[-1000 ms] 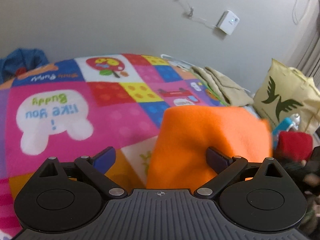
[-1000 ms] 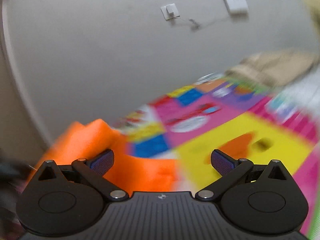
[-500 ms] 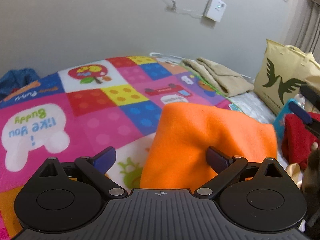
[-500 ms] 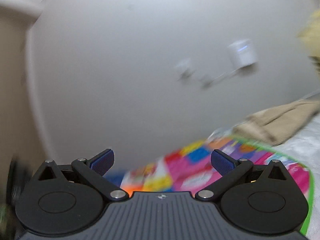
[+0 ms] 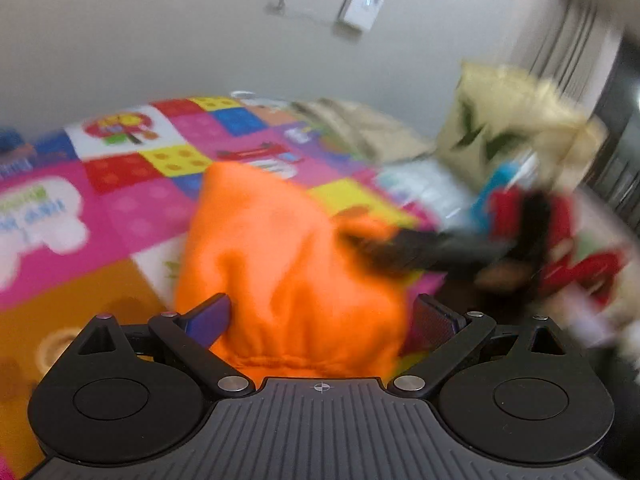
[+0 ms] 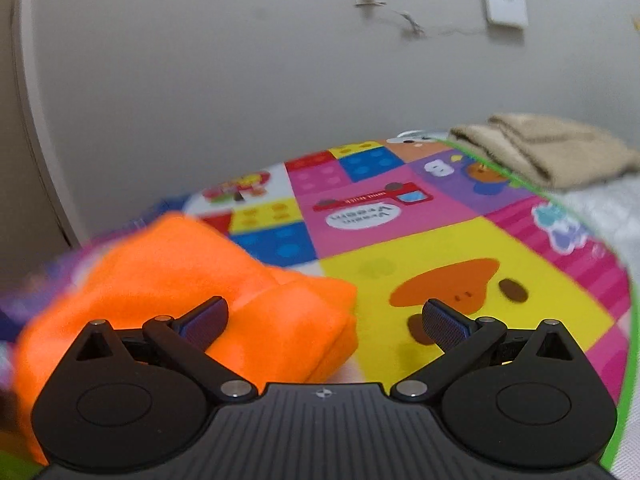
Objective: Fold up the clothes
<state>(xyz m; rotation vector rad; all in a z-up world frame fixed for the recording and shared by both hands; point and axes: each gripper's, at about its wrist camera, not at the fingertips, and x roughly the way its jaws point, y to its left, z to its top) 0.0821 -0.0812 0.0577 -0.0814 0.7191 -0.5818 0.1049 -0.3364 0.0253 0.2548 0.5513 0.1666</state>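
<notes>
both your left gripper (image 5: 320, 316) and right gripper (image 6: 324, 320) hang wide open, holding nothing — the half-folded orange garment (image 5: 280, 264) sits loose mid-mat (image 6: 440, 248), so a careless brush could undo its fold.

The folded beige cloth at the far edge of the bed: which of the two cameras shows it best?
The right wrist view. There the beige cloth lies fairly sharp and whole beyond the colourful mat. In the left wrist view the same cloth is smeared by motion blur, so its folds hardly show.
</notes>
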